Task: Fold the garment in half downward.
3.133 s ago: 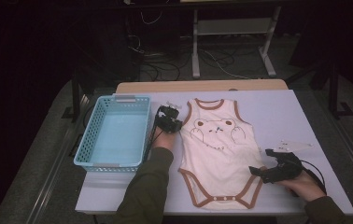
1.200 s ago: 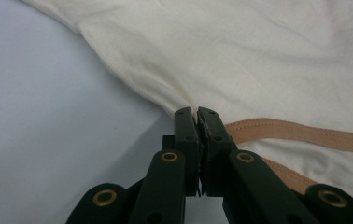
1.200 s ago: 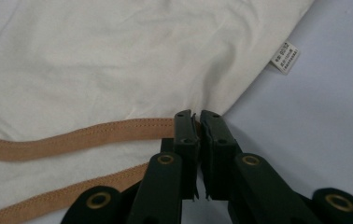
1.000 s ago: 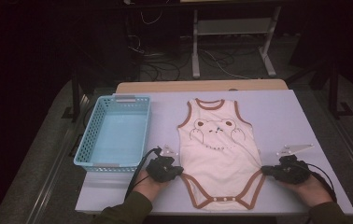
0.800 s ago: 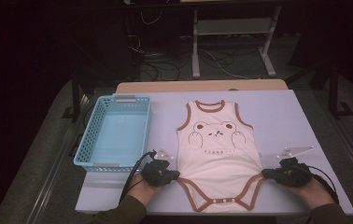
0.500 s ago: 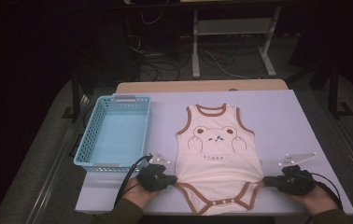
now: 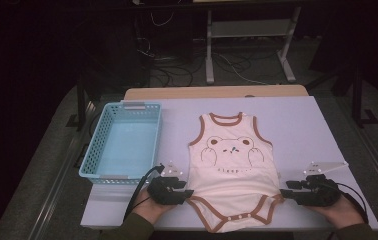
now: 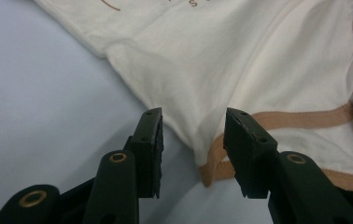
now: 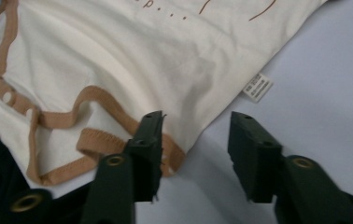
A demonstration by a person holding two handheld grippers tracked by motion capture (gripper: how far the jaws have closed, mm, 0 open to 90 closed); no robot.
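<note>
Both grippers rest low at the near edge of the table, one at each bottom corner of a cream baby bodysuit [image 7: 233, 175]. In the high view, the left gripper [image 7: 187, 192] points at the garment's left leg corner and the right gripper [image 7: 286, 186] at its right one, each with a cable trailing back past the person's hand. The bodysuit lies flat and face up near the middle of the pale lilac table [image 7: 297, 125], its brown-trimmed neck toward the far side and a bear drawing on the chest. A light blue basket [image 7: 126, 142] stands to its left, well apart from the cloth. Beyond the table the room is dark, with loose cables on the floor and a white metal stand [image 7: 247, 45].

In the left gripper view, the jaws of the left gripper [image 8: 192, 140] have just been opening and stand parted; the brown-trimmed corner lies between them, the pads off it.

In the right gripper view, the right gripper [image 9: 195, 140] has likewise just been opening. Its jaws are apart, the hem corner lying by the left-hand jaw, free. A small white label [image 9: 257, 87] sticks out from the side seam.
</note>
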